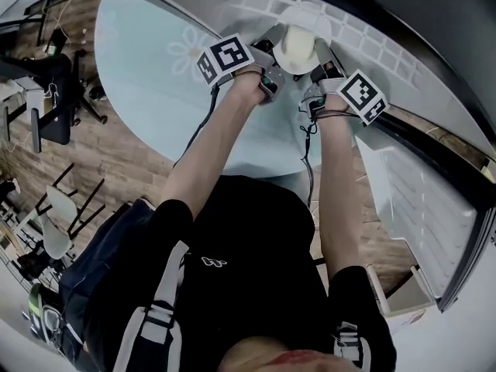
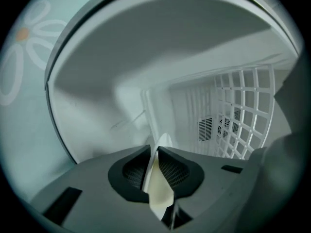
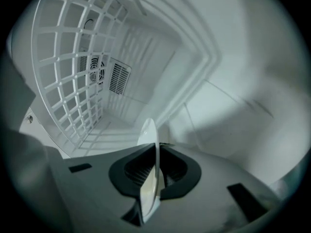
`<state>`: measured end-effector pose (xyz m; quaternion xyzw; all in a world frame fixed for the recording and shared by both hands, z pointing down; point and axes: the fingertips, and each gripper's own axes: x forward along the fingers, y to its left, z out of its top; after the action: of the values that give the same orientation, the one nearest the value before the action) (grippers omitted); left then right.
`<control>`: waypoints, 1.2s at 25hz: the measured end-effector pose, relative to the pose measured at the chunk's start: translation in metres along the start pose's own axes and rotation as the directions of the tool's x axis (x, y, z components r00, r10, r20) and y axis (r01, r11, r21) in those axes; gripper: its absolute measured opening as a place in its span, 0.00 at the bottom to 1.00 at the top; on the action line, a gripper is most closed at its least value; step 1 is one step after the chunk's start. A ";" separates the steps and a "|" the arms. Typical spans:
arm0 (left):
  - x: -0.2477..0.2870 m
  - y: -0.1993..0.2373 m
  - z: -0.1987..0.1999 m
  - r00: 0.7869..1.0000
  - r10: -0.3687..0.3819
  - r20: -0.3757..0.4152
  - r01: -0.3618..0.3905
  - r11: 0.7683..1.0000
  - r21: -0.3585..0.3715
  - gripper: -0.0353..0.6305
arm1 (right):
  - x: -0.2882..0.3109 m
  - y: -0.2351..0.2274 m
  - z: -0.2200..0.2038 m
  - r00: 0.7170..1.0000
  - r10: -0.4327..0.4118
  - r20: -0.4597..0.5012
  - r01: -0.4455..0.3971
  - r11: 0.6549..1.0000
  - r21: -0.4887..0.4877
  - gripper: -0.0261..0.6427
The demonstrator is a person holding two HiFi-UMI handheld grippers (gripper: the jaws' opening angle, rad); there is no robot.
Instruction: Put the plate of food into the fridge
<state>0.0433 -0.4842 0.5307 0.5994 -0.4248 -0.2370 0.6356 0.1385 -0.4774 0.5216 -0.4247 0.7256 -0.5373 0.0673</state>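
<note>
A white plate (image 1: 297, 46) with a pale mound of food is held between both grippers at the open fridge (image 1: 364, 33). My left gripper (image 1: 267, 81) is shut on the plate's left rim, and my right gripper (image 1: 316, 99) is shut on its right rim. In the left gripper view the plate's rim (image 2: 158, 183) shows edge-on, clamped between the dark pads of the left gripper (image 2: 154, 171). The right gripper view shows the plate rim (image 3: 150, 178) edge-on too, pinched by the right gripper (image 3: 156, 171). Both views look into the white fridge interior.
A white wire shelf (image 3: 73, 67) and a rear vent (image 3: 116, 79) fill the fridge cavity; the same wire shelf (image 2: 243, 115) shows in the left gripper view. The pale blue fridge door with a daisy (image 1: 182, 53) stands open at the left. Chairs (image 1: 54, 223) stand on the wooden floor (image 1: 85, 153).
</note>
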 end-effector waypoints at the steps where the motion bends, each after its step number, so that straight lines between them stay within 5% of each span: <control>1: 0.002 -0.001 0.000 1.000 -0.005 0.009 0.005 1.000 -0.003 0.14 | 0.000 0.000 0.003 1.000 -0.002 0.016 0.002 1.000 0.006 0.07; 8: 0.010 -0.007 0.005 0.998 -0.017 0.061 0.019 1.000 -0.025 0.16 | 0.002 -0.001 0.015 0.996 -0.075 0.046 0.078 0.994 -0.081 0.07; 17: 0.006 -0.008 0.008 0.995 0.073 0.063 -0.079 0.992 0.101 0.28 | 0.004 -0.001 0.020 0.977 -0.184 0.111 0.205 0.954 -0.218 0.10; 23: -0.001 -0.008 0.009 0.990 0.122 0.065 -0.133 0.965 0.227 0.44 | -0.003 -0.006 0.029 0.951 -0.268 0.153 0.306 0.883 -0.356 0.18; 30: -0.029 -0.016 0.007 0.986 0.147 0.081 -0.166 0.917 0.363 0.42 | -0.032 0.027 0.025 0.959 -0.214 0.185 0.278 0.829 -0.485 0.09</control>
<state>0.0256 -0.4676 0.5077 0.6657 -0.5245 -0.1170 0.5177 0.1579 -0.4712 0.4773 -0.5495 0.7746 -0.3048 -0.0722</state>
